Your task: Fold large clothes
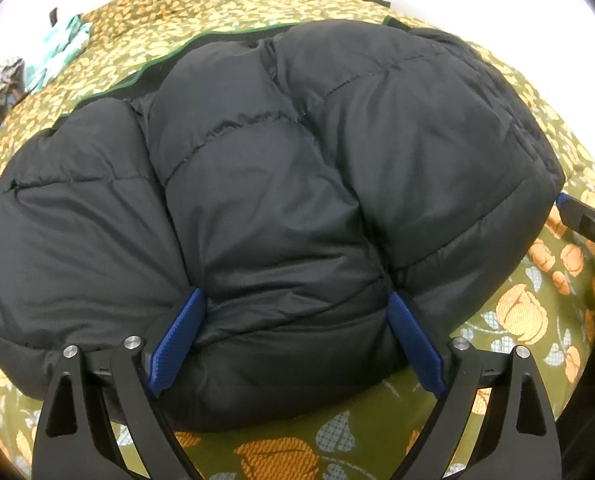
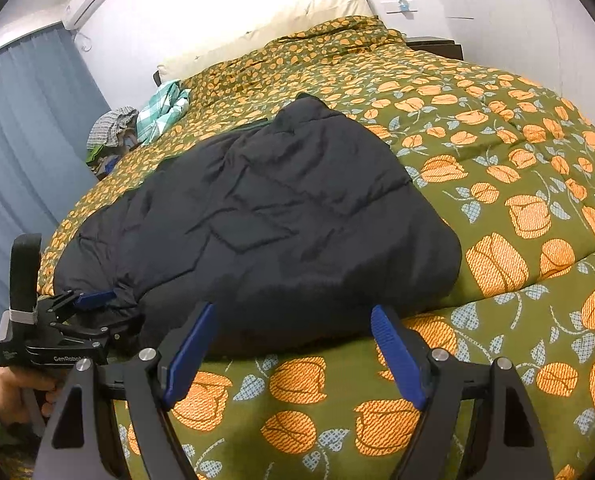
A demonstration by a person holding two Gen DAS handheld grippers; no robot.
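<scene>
A black quilted puffer jacket [image 1: 281,184] lies folded in a bulky bundle on the bed; it also shows in the right wrist view [image 2: 265,216]. My left gripper [image 1: 295,300] is wide open, and its blue fingers [image 1: 179,340] press into the jacket's near edge with padding bulging between them. It shows from the side in the right wrist view [image 2: 97,300], against the jacket's left corner. My right gripper [image 2: 293,314] is open and empty, just in front of the jacket's near edge. Its fingertip peeks in at the jacket's right side in the left wrist view [image 1: 565,202].
A green bedspread with orange flowers [image 2: 497,200] covers the bed. A teal checked cloth [image 2: 163,110] and a pile of other clothes [image 2: 111,128] lie at the far left. Pillows [image 2: 297,16] lie at the head. A blue curtain [image 2: 21,140] hangs at the left.
</scene>
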